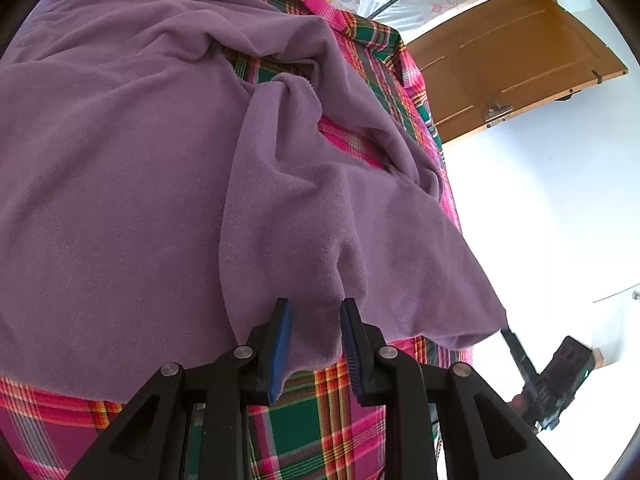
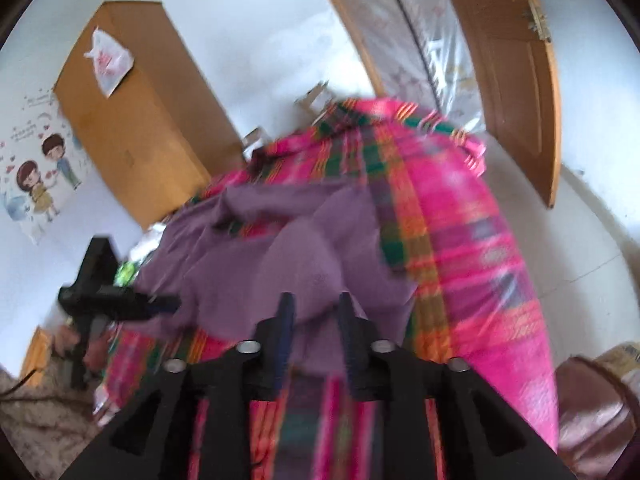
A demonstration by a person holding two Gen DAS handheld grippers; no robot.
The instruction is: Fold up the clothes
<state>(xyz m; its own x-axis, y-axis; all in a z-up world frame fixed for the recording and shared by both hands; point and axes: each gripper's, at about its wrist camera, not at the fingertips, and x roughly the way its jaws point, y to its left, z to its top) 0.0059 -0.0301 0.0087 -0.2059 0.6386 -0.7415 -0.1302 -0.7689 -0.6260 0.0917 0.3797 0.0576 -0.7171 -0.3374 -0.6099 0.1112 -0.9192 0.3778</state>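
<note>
A purple fleece garment [image 1: 140,184] lies rumpled on a pink and green plaid cover [image 1: 328,408]. In the left wrist view my left gripper [image 1: 316,340] is at the near hem, its blue pads [image 1: 280,344] closed on a tuck of the fleece, with a crease running up from them. At the lower right my right gripper [image 1: 552,384] meets the garment's right corner [image 1: 480,320], which hangs out past the cover's edge. The right wrist view is blurred. There my right gripper [image 2: 316,320] holds purple fleece [image 2: 312,256] between its fingers, and my left gripper [image 2: 120,300] is at the left.
A wooden door [image 1: 512,64] stands open past the cover's far right corner, above white floor [image 1: 540,220]. A wooden wardrobe [image 2: 136,120] with a plastic bag [image 2: 106,60] stands at the far left. A brown cushion [image 2: 592,408] sits at the lower right.
</note>
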